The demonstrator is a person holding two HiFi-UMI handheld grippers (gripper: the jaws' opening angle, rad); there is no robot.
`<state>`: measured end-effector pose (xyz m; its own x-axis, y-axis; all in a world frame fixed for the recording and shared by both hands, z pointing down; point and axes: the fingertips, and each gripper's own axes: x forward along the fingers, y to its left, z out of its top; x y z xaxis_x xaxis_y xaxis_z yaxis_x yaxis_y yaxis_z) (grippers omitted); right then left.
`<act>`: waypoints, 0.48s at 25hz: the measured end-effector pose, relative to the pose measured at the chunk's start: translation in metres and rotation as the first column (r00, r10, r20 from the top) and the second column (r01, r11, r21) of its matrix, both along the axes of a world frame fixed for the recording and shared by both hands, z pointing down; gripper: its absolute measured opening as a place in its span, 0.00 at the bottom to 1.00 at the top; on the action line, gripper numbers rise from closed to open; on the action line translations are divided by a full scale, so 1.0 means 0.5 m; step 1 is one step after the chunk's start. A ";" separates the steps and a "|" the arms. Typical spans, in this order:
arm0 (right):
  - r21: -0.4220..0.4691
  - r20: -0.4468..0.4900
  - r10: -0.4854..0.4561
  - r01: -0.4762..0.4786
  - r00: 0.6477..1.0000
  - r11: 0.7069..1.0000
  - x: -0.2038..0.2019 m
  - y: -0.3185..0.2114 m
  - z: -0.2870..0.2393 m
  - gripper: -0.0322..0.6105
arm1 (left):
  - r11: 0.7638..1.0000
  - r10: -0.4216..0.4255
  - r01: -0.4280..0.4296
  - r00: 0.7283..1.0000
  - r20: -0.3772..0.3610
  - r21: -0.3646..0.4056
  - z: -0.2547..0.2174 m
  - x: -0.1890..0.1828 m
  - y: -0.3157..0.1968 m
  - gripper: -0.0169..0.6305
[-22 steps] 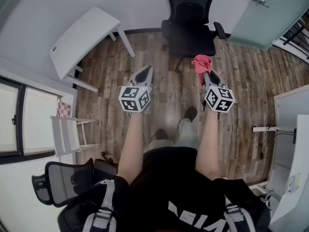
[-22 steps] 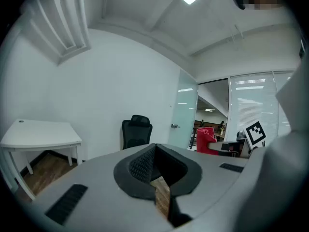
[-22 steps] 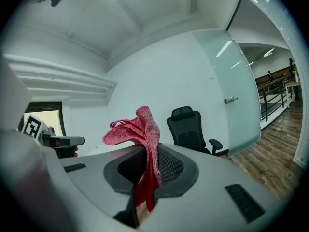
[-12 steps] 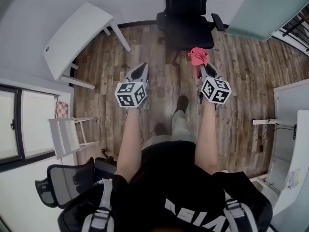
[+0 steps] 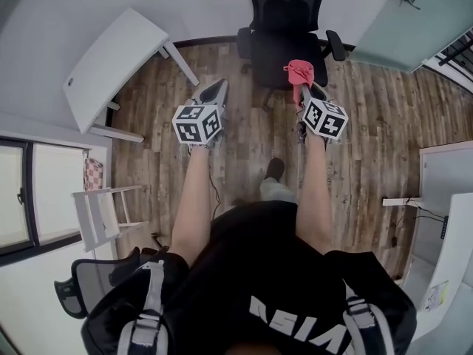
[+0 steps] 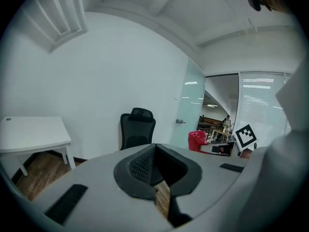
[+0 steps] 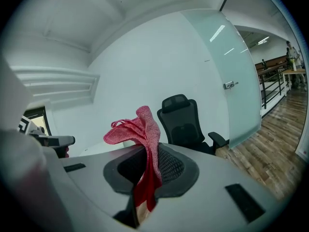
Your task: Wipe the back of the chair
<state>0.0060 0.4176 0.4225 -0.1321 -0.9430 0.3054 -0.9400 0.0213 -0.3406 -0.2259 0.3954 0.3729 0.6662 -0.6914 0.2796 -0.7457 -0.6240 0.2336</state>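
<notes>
Wiping is not yet begun. The right gripper clamps the cloth, held short of the chair by the wall; its back looks untouched. The left gripper is closed, seemingly empty.

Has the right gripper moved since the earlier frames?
Yes. The right gripper, shut on the pink cloth, has moved forward toward the black chair; the cloth now overlaps its seat edge.

A: Head view: chair back clipped by the top edge.
B: Cloth covers right gripper tips there. Second chair half behind the shoulder.
A: Far room, left gripper view: too small.
</notes>
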 end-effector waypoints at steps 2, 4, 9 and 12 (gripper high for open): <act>0.000 -0.006 0.004 -0.004 1.000 1.000 0.031 -0.049 -0.006 0.15 | 1.000 -0.005 0.005 1.000 0.006 0.006 -0.012 0.032 -0.044 0.06; -0.001 0.000 0.009 -0.009 1.000 1.000 0.062 -0.090 -0.010 0.16 | 1.000 -0.012 0.012 1.000 0.009 0.011 -0.020 0.063 -0.081 0.06; 0.008 0.043 -0.009 0.008 0.999 1.000 0.131 -0.167 -0.024 0.16 | 0.999 -0.032 0.032 0.999 -0.002 0.017 -0.032 0.136 -0.152 0.06; 0.019 0.077 -0.003 0.001 0.997 1.000 0.172 -0.199 -0.031 0.16 | 0.999 -0.038 0.038 0.999 0.001 0.015 -0.031 0.171 -0.183 0.06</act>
